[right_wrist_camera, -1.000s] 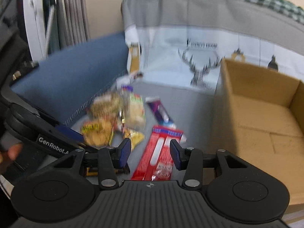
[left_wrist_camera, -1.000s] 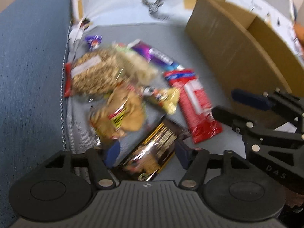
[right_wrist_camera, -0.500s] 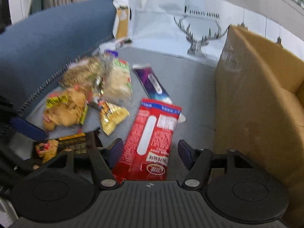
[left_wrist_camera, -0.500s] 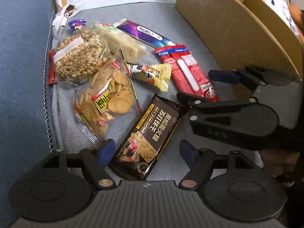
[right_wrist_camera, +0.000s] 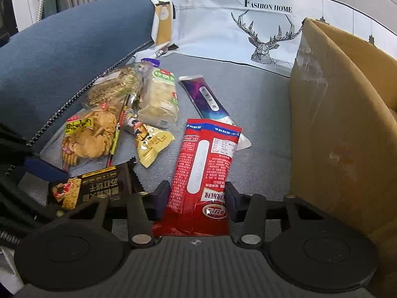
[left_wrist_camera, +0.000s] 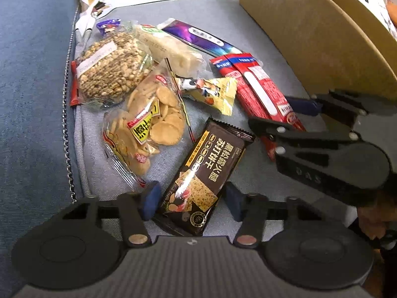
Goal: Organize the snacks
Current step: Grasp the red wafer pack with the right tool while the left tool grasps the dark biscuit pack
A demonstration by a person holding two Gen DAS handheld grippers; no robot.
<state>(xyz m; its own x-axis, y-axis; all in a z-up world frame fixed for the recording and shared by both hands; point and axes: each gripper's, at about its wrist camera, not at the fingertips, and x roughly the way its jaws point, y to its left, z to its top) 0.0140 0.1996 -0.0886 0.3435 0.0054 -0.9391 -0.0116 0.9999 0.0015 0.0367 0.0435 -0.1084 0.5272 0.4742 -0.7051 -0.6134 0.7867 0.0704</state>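
Several snack packs lie on a grey cushion. My left gripper (left_wrist_camera: 191, 203) is open, its fingers either side of the near end of a dark brown cracker pack (left_wrist_camera: 206, 173). My right gripper (right_wrist_camera: 196, 201) is open, its fingers either side of the near end of a red snack pack (right_wrist_camera: 206, 164), which also shows in the left wrist view (left_wrist_camera: 258, 89). The right gripper (left_wrist_camera: 282, 116) is seen from the side in the left wrist view. A brown cardboard box (right_wrist_camera: 347, 114) stands open to the right.
Farther back lie a bag of round crackers (left_wrist_camera: 146, 126), a bag of nuts (left_wrist_camera: 111, 69), a pale rice-cake pack (left_wrist_camera: 168, 47), a yellow packet (left_wrist_camera: 215, 92) and a purple bar (left_wrist_camera: 198, 37). A blue sofa arm (left_wrist_camera: 32, 74) runs along the left. A deer-print bag (right_wrist_camera: 248, 24) stands behind.
Both grippers have moved down and forward toward the cushion. The left one now straddles the brown cracker pack and the right one straddles the red pack. Both jaws stay open.
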